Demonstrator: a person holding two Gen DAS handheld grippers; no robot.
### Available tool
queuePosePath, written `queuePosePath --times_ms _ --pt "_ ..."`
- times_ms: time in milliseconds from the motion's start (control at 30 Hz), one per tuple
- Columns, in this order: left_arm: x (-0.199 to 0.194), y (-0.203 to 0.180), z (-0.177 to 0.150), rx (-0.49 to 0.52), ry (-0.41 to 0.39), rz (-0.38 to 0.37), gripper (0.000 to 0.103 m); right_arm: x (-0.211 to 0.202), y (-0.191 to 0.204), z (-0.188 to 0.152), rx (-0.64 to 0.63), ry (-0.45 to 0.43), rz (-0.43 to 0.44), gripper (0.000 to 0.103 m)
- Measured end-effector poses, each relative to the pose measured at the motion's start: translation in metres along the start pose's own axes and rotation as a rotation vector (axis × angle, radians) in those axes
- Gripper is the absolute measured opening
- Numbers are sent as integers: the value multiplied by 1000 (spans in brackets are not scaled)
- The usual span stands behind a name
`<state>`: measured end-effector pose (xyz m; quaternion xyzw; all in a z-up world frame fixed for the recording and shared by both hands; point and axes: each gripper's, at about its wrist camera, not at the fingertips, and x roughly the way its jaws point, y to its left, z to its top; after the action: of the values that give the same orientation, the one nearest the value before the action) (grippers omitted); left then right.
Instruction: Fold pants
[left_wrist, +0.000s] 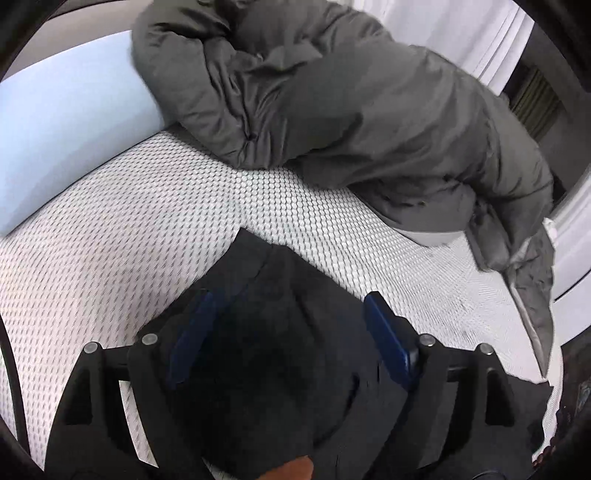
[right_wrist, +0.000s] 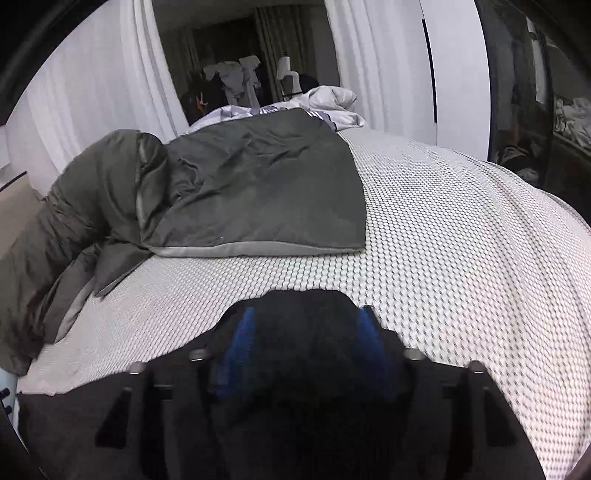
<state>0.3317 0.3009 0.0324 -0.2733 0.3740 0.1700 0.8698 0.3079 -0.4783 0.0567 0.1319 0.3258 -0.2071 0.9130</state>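
Pants (left_wrist: 266, 332), dark, lie bunched on the white dotted mattress (left_wrist: 129, 229), on its near side, short of the grey duvet (left_wrist: 351, 110) heaped toward the far side. My left gripper (left_wrist: 291, 332) has its blue pads spread wide, straddling the pants fabric; nothing pinched. My right gripper (right_wrist: 306, 343) is likewise parted over dark cloth, image blurred, pads not pressing on it. Pale blue pillow (left_wrist: 66, 122) sits beside the duvet.
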Motion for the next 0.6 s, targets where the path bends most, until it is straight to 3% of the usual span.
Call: queuePosePath --times_ms 133,333,467,600 --pt "-35 -1 -45 -12 15 -75 81 -46 -11 -31 63 -12 111 94" --pt "-72 -43 -130 72 62 -222 81 -89 -9 -74 125 37 234 98" --pt "-62 -60 -172 20 136 -335 80 -108 -10 -105 164 45 304 99" --pt "-43 -73 -188 -6 183 -358 65 -113 -9 -133 167 85 357 99"
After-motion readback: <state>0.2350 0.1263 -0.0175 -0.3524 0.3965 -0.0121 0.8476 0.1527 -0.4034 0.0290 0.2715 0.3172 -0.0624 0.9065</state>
